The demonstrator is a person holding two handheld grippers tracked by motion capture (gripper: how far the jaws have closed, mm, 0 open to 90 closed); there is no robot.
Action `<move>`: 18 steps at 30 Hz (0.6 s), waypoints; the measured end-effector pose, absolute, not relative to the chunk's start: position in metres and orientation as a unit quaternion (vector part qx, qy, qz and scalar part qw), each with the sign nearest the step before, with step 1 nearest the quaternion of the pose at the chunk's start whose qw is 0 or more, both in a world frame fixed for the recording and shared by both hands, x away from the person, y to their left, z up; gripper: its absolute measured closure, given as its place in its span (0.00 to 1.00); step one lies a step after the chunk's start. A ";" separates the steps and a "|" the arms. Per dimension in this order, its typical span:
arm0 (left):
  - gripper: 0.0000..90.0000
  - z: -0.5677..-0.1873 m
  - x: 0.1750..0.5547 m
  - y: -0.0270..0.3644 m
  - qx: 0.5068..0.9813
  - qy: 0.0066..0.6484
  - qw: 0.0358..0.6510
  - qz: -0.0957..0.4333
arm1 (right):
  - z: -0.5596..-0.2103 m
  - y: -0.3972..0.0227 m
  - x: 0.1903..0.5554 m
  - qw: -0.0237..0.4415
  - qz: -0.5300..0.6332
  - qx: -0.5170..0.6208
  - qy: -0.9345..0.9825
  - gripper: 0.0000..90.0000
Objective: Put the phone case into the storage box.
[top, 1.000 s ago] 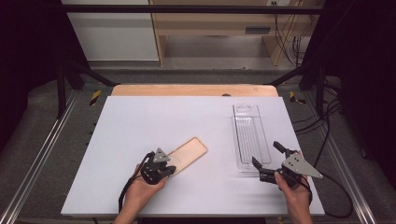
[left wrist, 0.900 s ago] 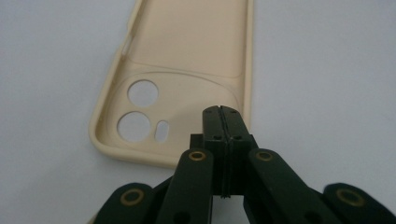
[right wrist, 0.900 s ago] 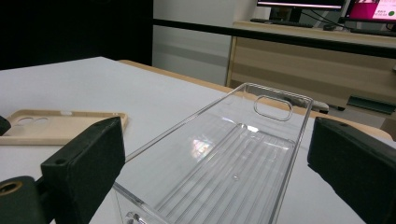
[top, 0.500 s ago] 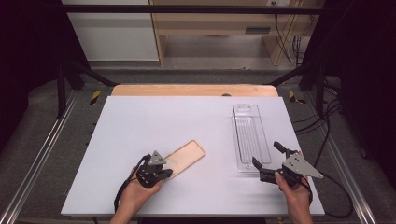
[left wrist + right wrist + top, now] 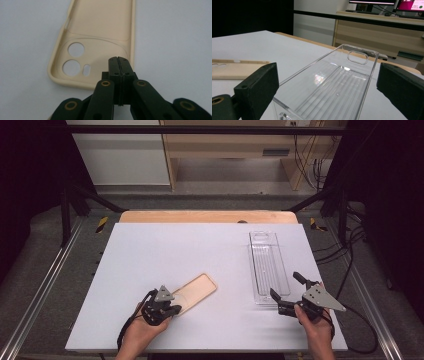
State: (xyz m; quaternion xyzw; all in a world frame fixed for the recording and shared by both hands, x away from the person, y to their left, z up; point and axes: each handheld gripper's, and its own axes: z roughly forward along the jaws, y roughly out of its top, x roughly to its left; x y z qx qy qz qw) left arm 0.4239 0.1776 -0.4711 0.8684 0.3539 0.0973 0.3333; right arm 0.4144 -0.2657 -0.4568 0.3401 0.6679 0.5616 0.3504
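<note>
A beige phone case (image 5: 197,291) lies inside-up on the white table, its camera cut-outs toward me. My left gripper (image 5: 175,306) sits at the case's near end with its jaws pressed together. In the left gripper view the joined tips (image 5: 119,61) hang over the case (image 5: 100,30) just inside its right rim, with nothing visible between them. A clear plastic tray (image 5: 269,265) lies lengthwise at the right. My right gripper (image 5: 285,286) is open, one jaw on each side of the tray's near end (image 5: 332,85), not touching it. The case (image 5: 237,67) shows at the left of that view.
The white table top (image 5: 150,250) ends in a wooden strip (image 5: 210,216) at the back. Metal rails run along both sides. Cables hang off the right edge (image 5: 360,320). A wooden cabinet (image 5: 235,145) stands beyond the table.
My left gripper has slid a little toward the near left edge of the table. The right gripper and the clear tray have stayed where they were.
</note>
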 end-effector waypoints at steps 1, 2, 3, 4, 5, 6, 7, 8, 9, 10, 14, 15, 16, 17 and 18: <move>1.00 -0.471 0.422 0.179 0.869 0.353 0.333 0.097 | -0.457 -0.266 0.414 0.350 0.562 0.340 0.668 0.05; 1.00 -0.471 0.422 0.179 0.869 0.353 0.333 0.097 | -0.457 -0.265 0.414 0.350 0.562 0.340 0.668 0.05; 1.00 -0.471 0.420 0.182 0.868 0.355 0.333 0.096 | -0.457 -0.265 0.414 0.350 0.562 0.340 0.668 0.05; 1.00 -0.471 0.419 0.183 0.869 0.354 0.333 0.095 | -0.457 -0.265 0.414 0.350 0.562 0.340 0.668 0.05; 1.00 -0.471 0.418 0.184 0.867 0.356 0.334 0.094 | -0.457 -0.265 0.414 0.350 0.562 0.340 0.668 0.05; 1.00 -0.471 0.418 0.184 0.868 0.355 0.333 0.093 | -0.457 -0.265 0.414 0.350 0.561 0.340 0.668 0.05; 1.00 -0.471 0.418 0.184 0.868 0.356 0.334 0.092 | -0.457 -0.265 0.414 0.350 0.562 0.340 0.668 0.05; 1.00 -0.471 0.418 0.184 0.868 0.355 0.333 0.093 | -0.457 -0.265 0.414 0.350 0.561 0.340 0.668 0.05; 1.00 -0.471 0.418 0.184 0.869 0.355 0.332 0.093 | -0.457 -0.265 0.414 0.350 0.561 0.341 0.668 0.05; 1.00 -0.471 0.418 0.184 0.868 0.355 0.334 0.093 | -0.457 -0.265 0.414 0.350 0.561 0.340 0.668 0.05; 1.00 -0.471 0.418 0.185 0.868 0.356 0.334 0.091 | -0.457 -0.266 0.414 0.350 0.562 0.342 0.667 0.05; 1.00 -0.471 0.418 0.185 0.868 0.356 0.333 0.091 | -0.457 -0.266 0.414 0.350 0.561 0.342 0.667 0.05; 1.00 -0.471 0.418 0.185 0.868 0.356 0.333 0.091 | -0.457 -0.266 0.414 0.350 0.561 0.341 0.668 0.05; 1.00 -0.471 0.418 0.185 0.868 0.356 0.333 0.091 | -0.457 -0.265 0.414 0.350 0.561 0.341 0.668 0.05; 1.00 -0.471 0.418 0.185 0.869 0.356 0.333 0.091 | -0.457 -0.265 0.414 0.350 0.561 0.341 0.668 0.05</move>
